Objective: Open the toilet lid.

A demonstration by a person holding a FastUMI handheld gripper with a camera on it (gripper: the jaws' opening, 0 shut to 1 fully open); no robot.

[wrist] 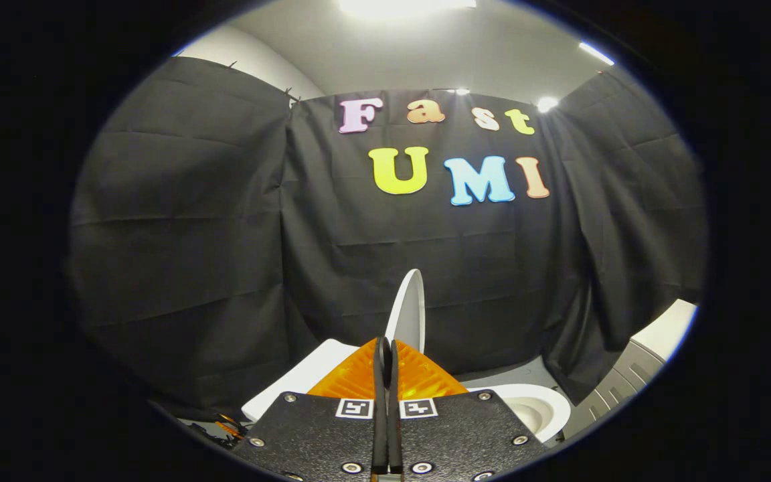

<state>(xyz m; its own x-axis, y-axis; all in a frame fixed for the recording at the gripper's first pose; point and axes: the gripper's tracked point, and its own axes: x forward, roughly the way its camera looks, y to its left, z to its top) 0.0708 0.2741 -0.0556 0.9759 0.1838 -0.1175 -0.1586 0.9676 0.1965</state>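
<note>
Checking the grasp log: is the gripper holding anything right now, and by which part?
Nothing is held. The gripper has its fingers closed together, empty, with the raised toilet lid just beyond the tips.

White toilet lid point(407, 308) and bowl point(533, 405) — orange claw point(385, 358) fingers, black plates with black-and-white square markers point(355, 408).
</note>
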